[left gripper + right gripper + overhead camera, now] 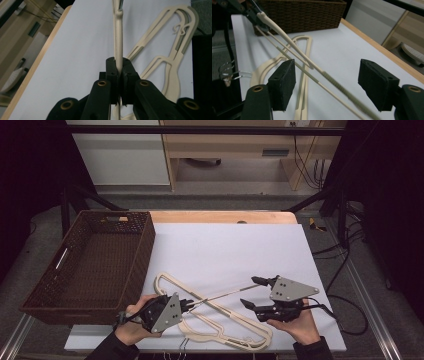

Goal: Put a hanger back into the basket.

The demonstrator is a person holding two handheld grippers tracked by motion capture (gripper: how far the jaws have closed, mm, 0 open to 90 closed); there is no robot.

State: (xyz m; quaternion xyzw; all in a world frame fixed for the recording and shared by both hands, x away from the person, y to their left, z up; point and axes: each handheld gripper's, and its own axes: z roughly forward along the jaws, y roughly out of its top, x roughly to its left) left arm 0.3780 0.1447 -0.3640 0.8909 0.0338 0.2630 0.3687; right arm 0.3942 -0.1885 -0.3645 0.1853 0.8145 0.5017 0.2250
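Observation:
Several cream plastic hangers [235, 320] lie crossed on the white board [230, 250] near its front edge. My left gripper [188, 305] is shut on one lifted hanger [118, 37], held edge-on, its thin bar [225, 295] reaching toward my right gripper [251, 291]. In the left gripper view the pads [112, 67] clamp the hanger's cream bar. My right gripper [329, 85] stands open, and the lifted hanger's ribbed bar [332, 81] passes between its pads [283, 83] without touching them. The left gripper [249, 11] shows far off, holding the hanger's other end.
A dark brown wicker basket [145, 245] stands on the left of the table, its wall [307, 15] just beyond the board. Metal hanger hooks [227, 71] lie by the board's front edge. Other hangers [175, 50] rest flat beside the left gripper. The table's wooden back edge [225, 216] borders the board.

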